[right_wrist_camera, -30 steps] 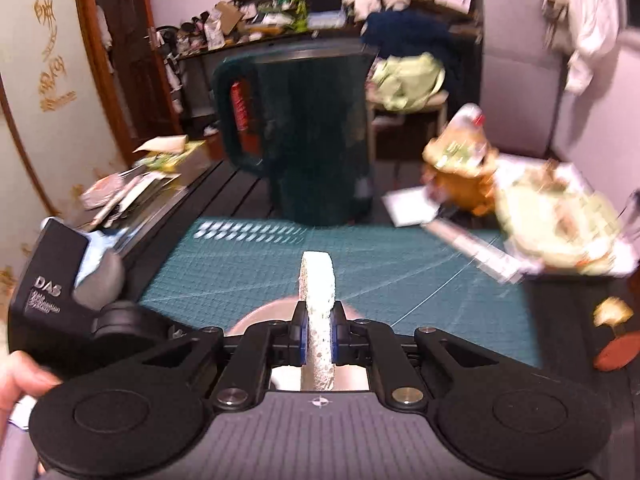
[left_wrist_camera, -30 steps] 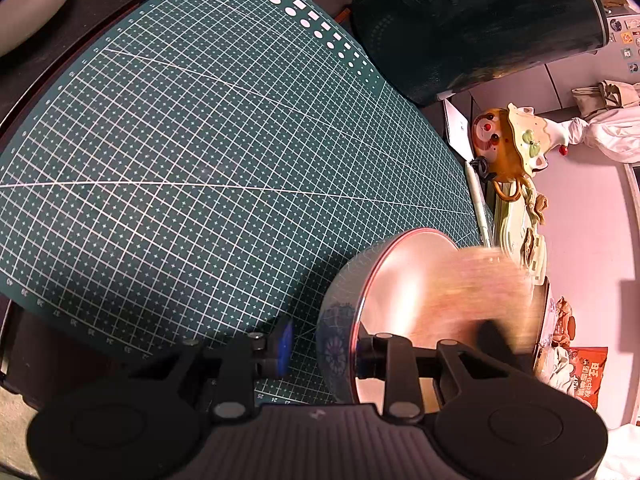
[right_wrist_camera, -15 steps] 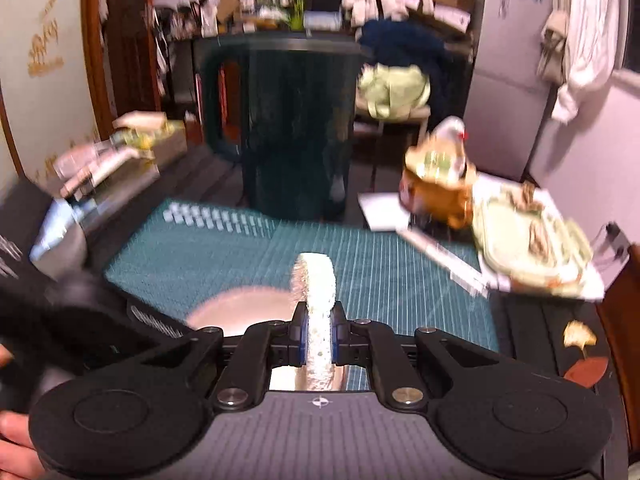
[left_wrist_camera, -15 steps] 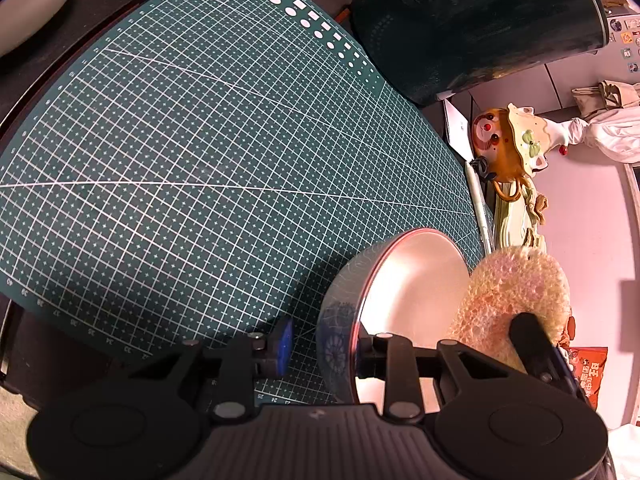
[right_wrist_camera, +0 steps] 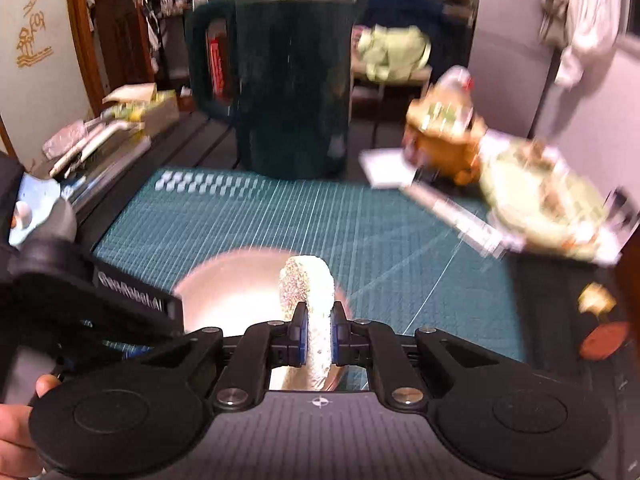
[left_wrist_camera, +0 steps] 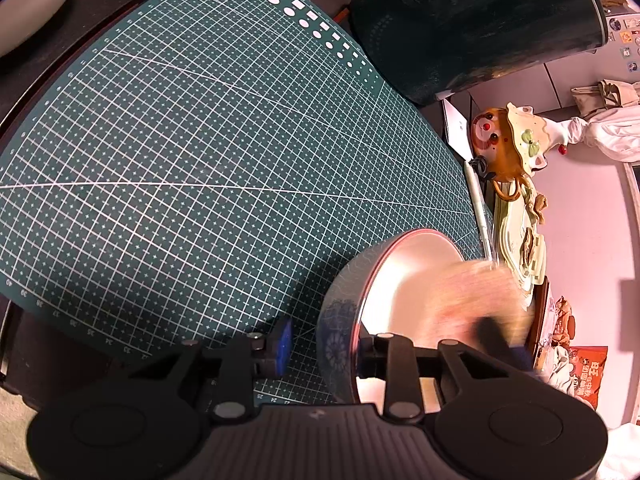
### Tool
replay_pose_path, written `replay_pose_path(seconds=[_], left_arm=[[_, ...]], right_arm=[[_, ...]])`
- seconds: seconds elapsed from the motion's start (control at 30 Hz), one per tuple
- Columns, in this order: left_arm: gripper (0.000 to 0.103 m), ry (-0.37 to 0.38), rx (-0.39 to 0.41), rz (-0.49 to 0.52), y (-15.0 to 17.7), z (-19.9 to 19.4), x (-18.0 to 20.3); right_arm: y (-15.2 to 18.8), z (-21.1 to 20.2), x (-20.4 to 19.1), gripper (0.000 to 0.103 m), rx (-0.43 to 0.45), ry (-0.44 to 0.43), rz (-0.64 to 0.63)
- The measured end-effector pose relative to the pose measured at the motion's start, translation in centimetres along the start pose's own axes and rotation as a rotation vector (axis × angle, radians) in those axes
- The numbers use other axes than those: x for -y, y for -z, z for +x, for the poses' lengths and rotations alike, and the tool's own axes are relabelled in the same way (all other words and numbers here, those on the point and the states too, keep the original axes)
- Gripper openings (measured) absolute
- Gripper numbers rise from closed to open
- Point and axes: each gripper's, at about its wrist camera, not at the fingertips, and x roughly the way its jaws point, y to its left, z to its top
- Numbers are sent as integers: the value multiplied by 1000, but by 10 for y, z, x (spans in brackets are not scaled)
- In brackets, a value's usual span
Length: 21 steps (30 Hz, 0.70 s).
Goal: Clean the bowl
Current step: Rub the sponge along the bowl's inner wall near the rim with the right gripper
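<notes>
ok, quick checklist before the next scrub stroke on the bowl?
1. Sponge clamped in right hand-held gripper: ok.
2. Bowl rim between left hand-held gripper pads: ok; whether both pads press it, cannot tell.
3. Bowl on the cutting mat: ok.
4. Sponge inside the bowl: ok, though blurred.
5. Dirt left in bowl: cannot tell.
6. Dark jug apart from the bowl: ok.
</notes>
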Motion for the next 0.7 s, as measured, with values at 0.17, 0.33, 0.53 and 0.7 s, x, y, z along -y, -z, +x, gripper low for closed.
replay_pose_path(seconds=[0.17,0.33,0.53,0.7], left_arm=[[29,-1,1,1,1,0,1],[30,1,0,1,2,-1,2],[29,0,-2,0,3,-2,1],[29,0,-2,-1,3,-3,2]], right_arm=[[-11,-20,-1,10,48,-91,28],[7,19,-5,9,-105,-144,58],[2,11,-1,9,-47,-28,-4],[-9,-12,0,10,32,-67,6]])
